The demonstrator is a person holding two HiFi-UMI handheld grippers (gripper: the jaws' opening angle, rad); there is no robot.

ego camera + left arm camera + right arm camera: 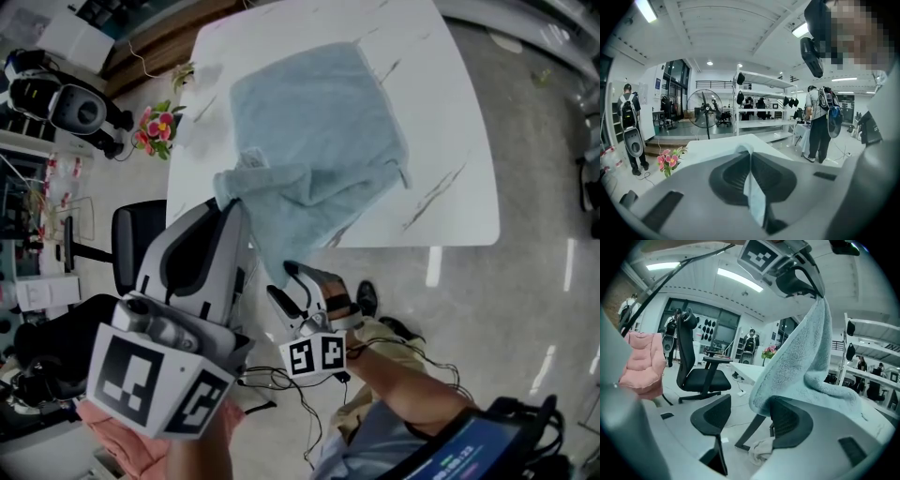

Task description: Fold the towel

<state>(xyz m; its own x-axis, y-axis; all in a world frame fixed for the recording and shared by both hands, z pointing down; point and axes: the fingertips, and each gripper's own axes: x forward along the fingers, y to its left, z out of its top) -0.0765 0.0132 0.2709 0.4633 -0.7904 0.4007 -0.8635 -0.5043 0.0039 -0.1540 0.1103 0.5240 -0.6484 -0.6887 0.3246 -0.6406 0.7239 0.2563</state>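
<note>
A light blue towel lies on the white marble table, and its near part hangs off the front edge. My left gripper is shut on a bunched corner of the towel, lifted at the table's near left. In the left gripper view a strip of towel shows pinched between the closed jaws. My right gripper stands open just below the hanging edge. In the right gripper view the towel drapes over the right finger, while the left finger is bare. The pads do not press on the cloth.
A black office chair stands left of the table, with pink flowers beyond it. The right gripper view shows a pink seat and a crumpled rag on the floor. A person stands by shelves across the room.
</note>
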